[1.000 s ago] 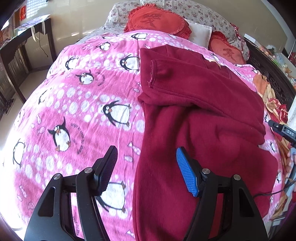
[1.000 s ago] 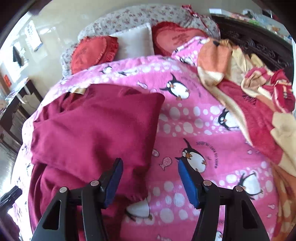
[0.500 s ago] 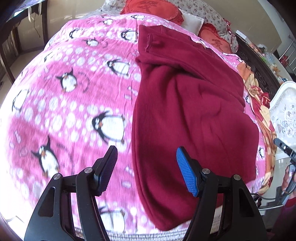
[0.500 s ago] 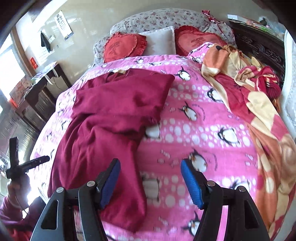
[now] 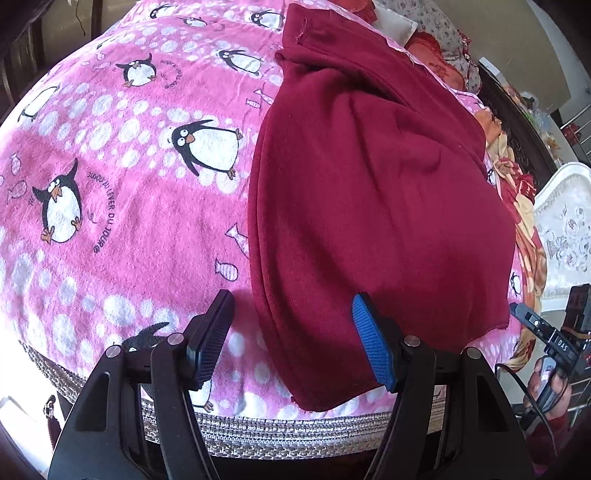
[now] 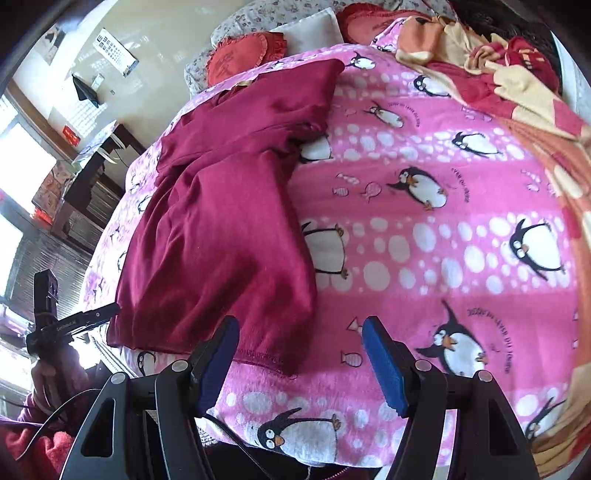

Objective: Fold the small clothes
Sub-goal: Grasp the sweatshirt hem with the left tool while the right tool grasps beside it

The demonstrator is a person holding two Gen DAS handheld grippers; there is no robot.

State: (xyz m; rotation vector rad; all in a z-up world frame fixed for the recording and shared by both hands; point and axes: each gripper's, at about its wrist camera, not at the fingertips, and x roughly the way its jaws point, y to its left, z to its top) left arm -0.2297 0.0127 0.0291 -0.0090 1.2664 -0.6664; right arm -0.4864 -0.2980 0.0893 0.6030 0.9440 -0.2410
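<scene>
Your left claw (image 5: 291, 339) and right claw (image 6: 299, 354) both gape empty above the near hem of the dark red fleece garment (image 5: 369, 192) on the pink penguin-print blanket (image 5: 129, 177).

bed's pink penguin blanket (image 5: 110, 229) carries a maroon garment (image 5: 369, 206).

Lying on the bed: one dark red fleece garment (image 5: 369, 192), one pink penguin blanket (image 5: 122, 192), one crumpled orange and red blanket (image 6: 517, 85). Resting at the headboard end: two red heart-shaped cushions (image 6: 240, 55), one white pillow (image 6: 314, 31). Hovering near the garment's bottom hem: two claws, one left claw (image 5: 295, 339) and one right claw (image 6: 301, 360), each standing apart with nothing gripped. Hanging on the wall: one eye chart (image 6: 116, 50).
</scene>
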